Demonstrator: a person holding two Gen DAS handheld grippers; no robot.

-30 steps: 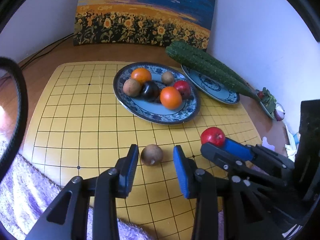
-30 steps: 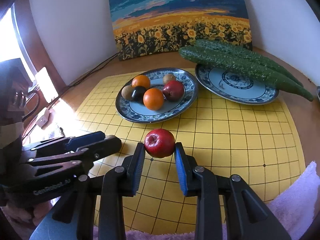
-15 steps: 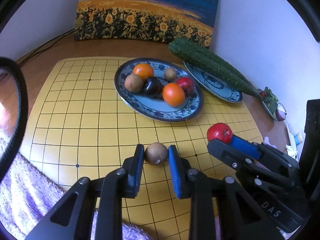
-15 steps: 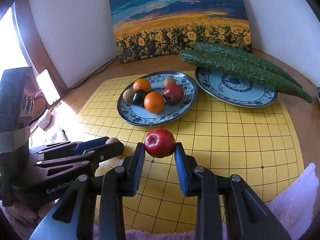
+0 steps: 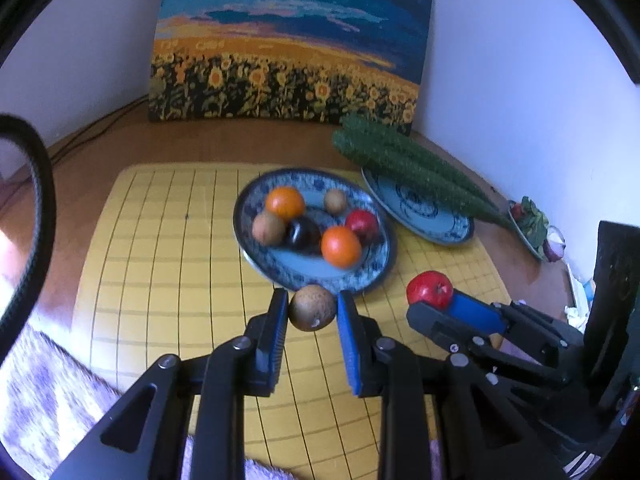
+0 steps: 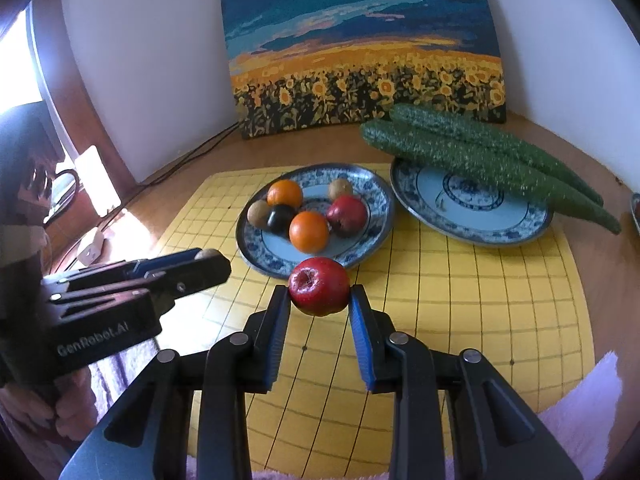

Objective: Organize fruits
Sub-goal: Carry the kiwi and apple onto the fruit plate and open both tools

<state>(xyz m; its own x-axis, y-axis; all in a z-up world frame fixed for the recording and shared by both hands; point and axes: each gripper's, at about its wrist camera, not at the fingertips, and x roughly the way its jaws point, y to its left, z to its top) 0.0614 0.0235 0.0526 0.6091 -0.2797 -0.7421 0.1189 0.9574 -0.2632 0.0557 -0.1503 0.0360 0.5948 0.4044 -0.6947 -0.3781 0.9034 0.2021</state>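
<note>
My left gripper (image 5: 313, 309) is shut on a small brown round fruit (image 5: 313, 307) and holds it above the yellow grid mat (image 5: 160, 272), just short of the fruit plate (image 5: 376, 276). That blue-patterned plate carries two oranges, a red apple, a dark plum and two brown fruits. My right gripper (image 6: 320, 295) is shut on a red apple (image 6: 319, 291), lifted over the mat in front of the same plate (image 6: 376, 216). In the right wrist view the left gripper (image 6: 200, 266) shows at the left; in the left wrist view the right gripper (image 5: 434, 306) shows at the right with the red apple (image 5: 429, 290).
A second blue plate (image 6: 472, 216) at the back right bears two long cucumbers (image 6: 480, 156). A sunflower painting (image 6: 360, 48) leans on the wall behind. A purple towel (image 5: 40, 392) lies along the mat's near edge. A small dish of vegetables (image 5: 534, 224) sits at the far right.
The left gripper closed on the brown fruit on the mat, then lifted it and carried it toward the fruit plate. The right gripper held the red apple nearly still.
</note>
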